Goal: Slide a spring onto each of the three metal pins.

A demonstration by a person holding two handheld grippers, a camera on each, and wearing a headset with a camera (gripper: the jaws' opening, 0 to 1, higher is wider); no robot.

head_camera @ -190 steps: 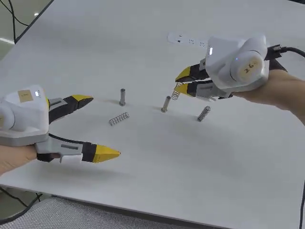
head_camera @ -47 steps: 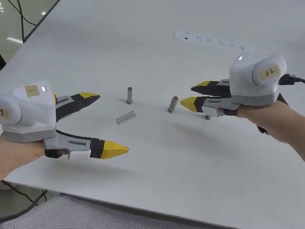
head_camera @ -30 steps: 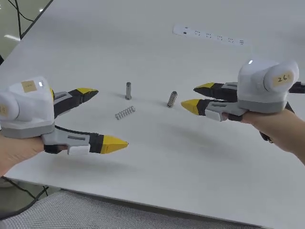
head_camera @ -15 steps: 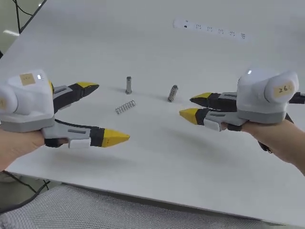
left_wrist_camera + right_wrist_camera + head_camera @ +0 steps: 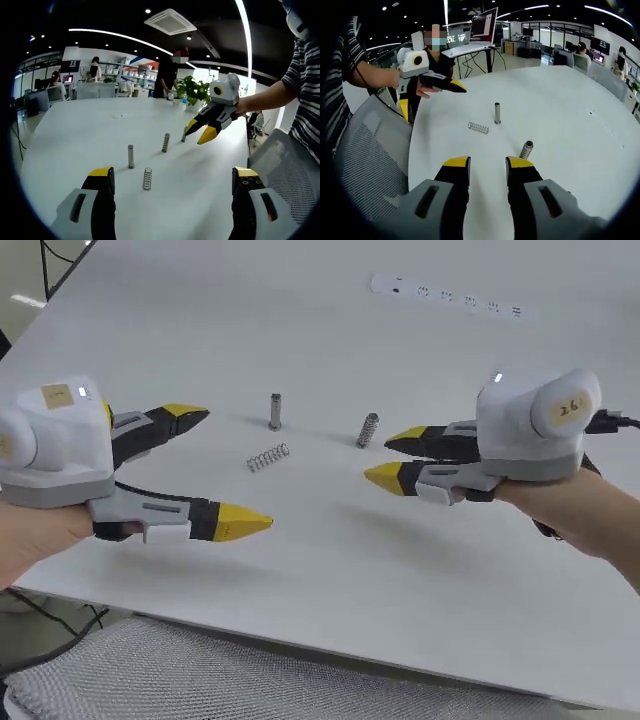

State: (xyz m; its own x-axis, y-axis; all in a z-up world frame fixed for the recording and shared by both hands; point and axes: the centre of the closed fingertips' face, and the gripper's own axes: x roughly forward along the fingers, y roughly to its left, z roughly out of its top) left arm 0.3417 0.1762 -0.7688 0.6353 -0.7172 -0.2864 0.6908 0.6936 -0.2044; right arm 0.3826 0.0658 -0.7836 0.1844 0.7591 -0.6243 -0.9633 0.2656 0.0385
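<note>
A bare metal pin stands upright on the white table, with a loose spring lying just in front of it. To their right a second pin wears a spring. My right gripper hovers just right of that pin, jaws a little apart with nothing between them. In the left gripper view a third sprung pin stands behind the second, beside the right gripper. My left gripper floats wide open left of the loose spring. The right gripper view has the sprung pin just ahead of its own jaws.
A white power strip lies at the far side of the table. A mesh chair back sits below the near table edge. People and desks fill the room behind.
The spring my right gripper held above the middle pin 6.3 s ago now sits on that pin. The right gripper has let go and drawn back towards me. The left gripper has barely moved.
</note>
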